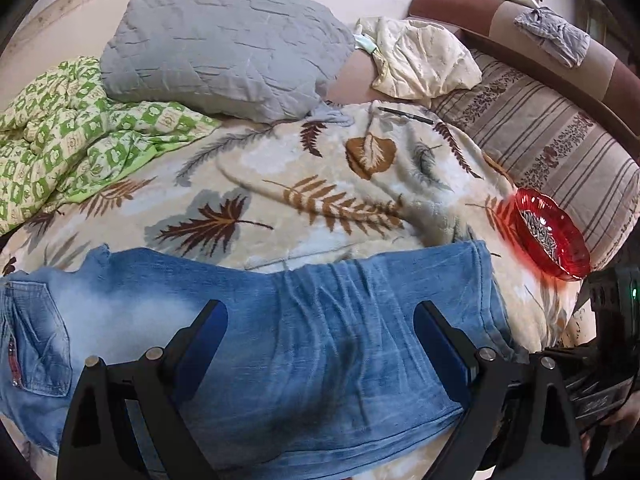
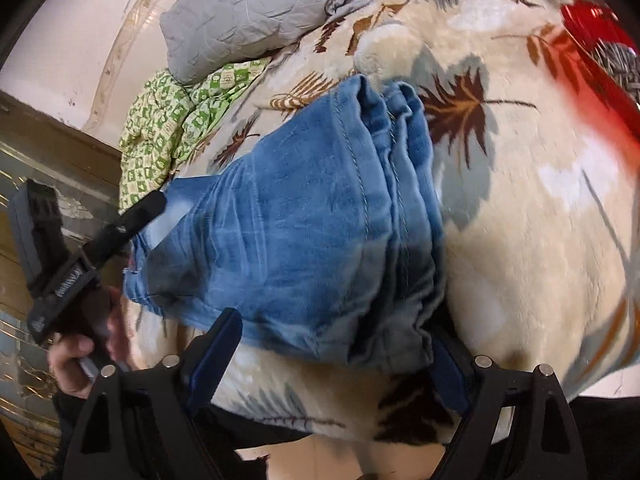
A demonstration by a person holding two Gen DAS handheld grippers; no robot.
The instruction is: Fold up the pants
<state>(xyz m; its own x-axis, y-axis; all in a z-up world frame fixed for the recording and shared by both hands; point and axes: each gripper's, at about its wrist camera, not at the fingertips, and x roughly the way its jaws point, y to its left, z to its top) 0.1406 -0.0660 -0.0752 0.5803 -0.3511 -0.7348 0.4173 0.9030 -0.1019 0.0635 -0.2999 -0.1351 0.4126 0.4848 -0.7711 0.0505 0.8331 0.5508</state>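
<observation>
jeans (image 1: 304, 344) lie flat on the leaf blanket (image 1: 280, 184), legs one on the other (looks like one fold done) | short folds left | left gripper (image 1: 320, 332) wide, empty, over the legs | right gripper (image 2: 336, 348) wide, at the hem, holding nothing | red bowl (image 1: 552, 236) at 2 o'clock

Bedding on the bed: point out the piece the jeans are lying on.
The cream leaf-print blanket; the jeans lie on it. The grey pillow and green checked quilt sit farther back.
</observation>
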